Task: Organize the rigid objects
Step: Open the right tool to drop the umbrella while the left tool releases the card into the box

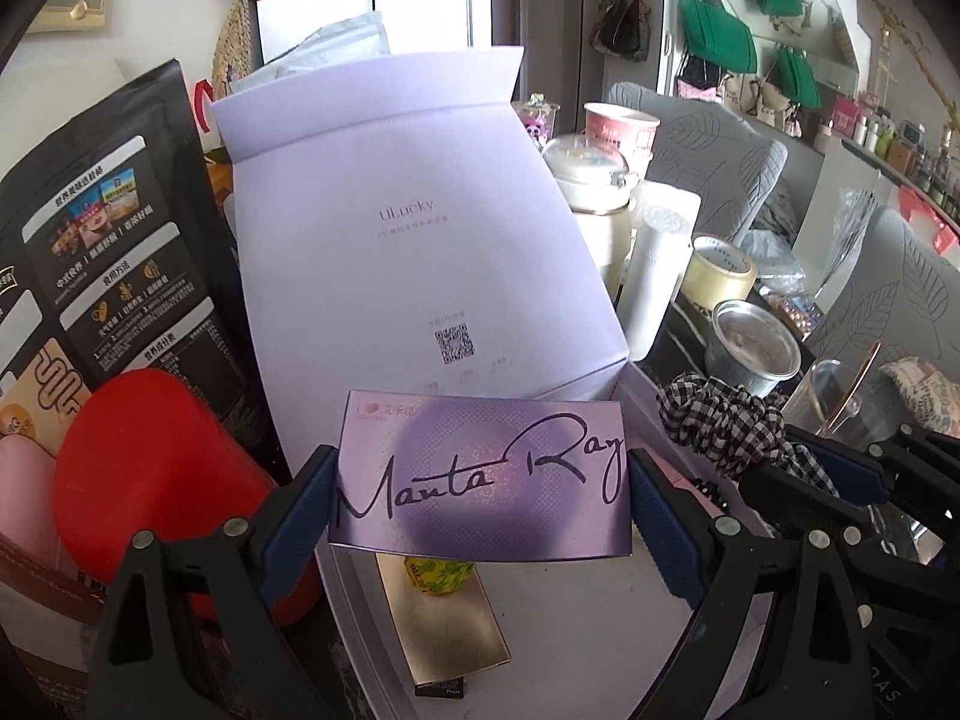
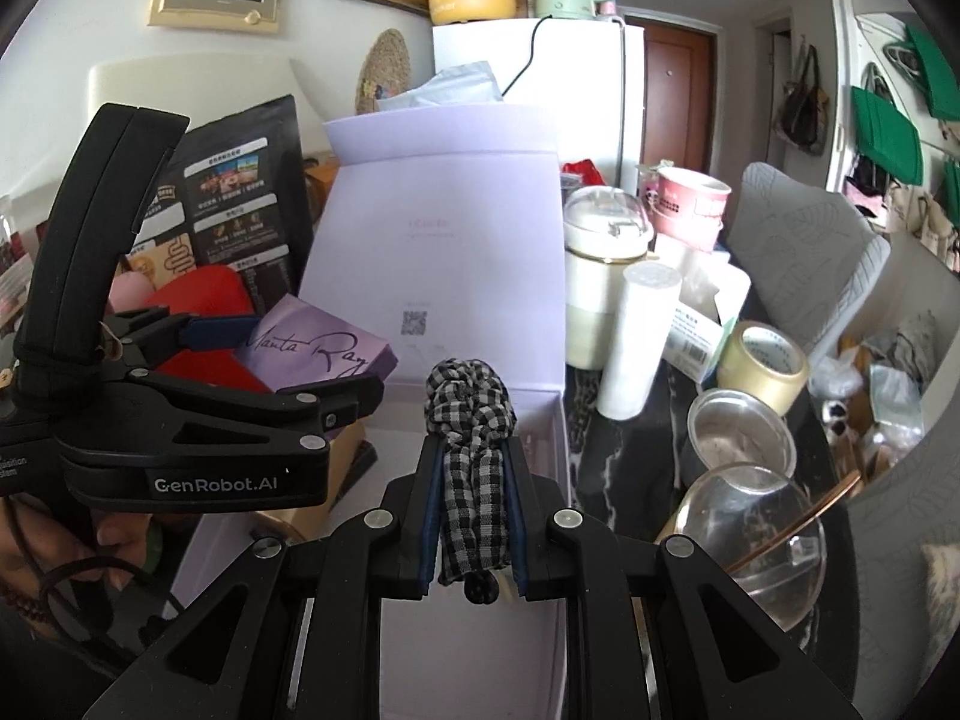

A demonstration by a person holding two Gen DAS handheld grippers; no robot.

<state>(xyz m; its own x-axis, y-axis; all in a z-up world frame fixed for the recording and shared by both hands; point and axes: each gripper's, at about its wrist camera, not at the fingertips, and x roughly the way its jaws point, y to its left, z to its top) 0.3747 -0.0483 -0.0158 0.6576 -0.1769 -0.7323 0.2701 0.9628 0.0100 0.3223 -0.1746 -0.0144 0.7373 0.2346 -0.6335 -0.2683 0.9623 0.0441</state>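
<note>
My left gripper [image 1: 480, 480] is shut on a purple "Manta Ray" box [image 1: 480, 474], held above the open lilac gift box [image 1: 558, 630], whose lid [image 1: 414, 228] stands upright behind. A gold flat box [image 1: 444, 618] and a small yellow-green item [image 1: 438, 576] lie inside it. My right gripper [image 2: 474, 492] is shut on a black-and-white checked scrunchie [image 2: 471, 420] over the same box [image 2: 480, 648]. The left gripper [image 2: 288, 366] with the purple box [image 2: 318, 348] shows at left in the right wrist view; the scrunchie shows in the left wrist view [image 1: 720, 426].
A black pouch [image 1: 114, 252] and a red object [image 1: 156, 492] stand left of the box. At right are a white roll [image 2: 636, 336], a tape roll [image 2: 762, 366], a metal tin [image 2: 738, 438], a glass bowl [image 2: 750, 528] and a white jar [image 2: 600, 276].
</note>
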